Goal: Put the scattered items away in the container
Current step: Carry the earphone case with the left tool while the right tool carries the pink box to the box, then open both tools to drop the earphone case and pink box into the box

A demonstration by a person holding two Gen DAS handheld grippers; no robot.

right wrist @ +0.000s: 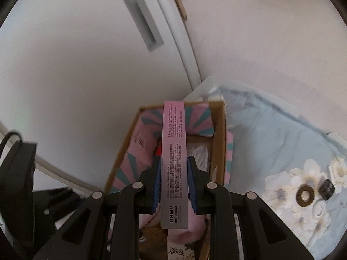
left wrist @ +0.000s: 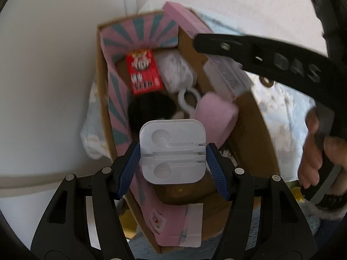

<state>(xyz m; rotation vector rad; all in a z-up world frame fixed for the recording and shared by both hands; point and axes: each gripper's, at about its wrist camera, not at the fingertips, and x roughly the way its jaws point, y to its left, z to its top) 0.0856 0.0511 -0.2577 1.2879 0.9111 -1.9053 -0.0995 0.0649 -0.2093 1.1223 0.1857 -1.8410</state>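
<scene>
Cardboard box [left wrist: 249, 117] contents blurred, partly hidden.

A smooth white plastic earphone case [left wrist: 172, 149], a matt cardboard box [left wrist: 249, 117] and printed cloth bedding [right wrist: 282, 134] are seen.

Pink-and-teal sunburst box lining [left wrist: 138, 32], floral blue bedspread [right wrist: 282, 143]

The cardboard box [left wrist: 247, 117] sits mid-frame on the bed [right wrist: 271, 134], against the wall at the upper left. Inside it, a snack packet [left wrist: 143, 71] lies toward the far end, with a ring [left wrist: 188, 99] nearer and to its right. In the right wrist view, a washer [right wrist: 304, 197] and a small cube [right wrist: 326, 188] lie on the bed at the right edge, well apart from the box.
</scene>
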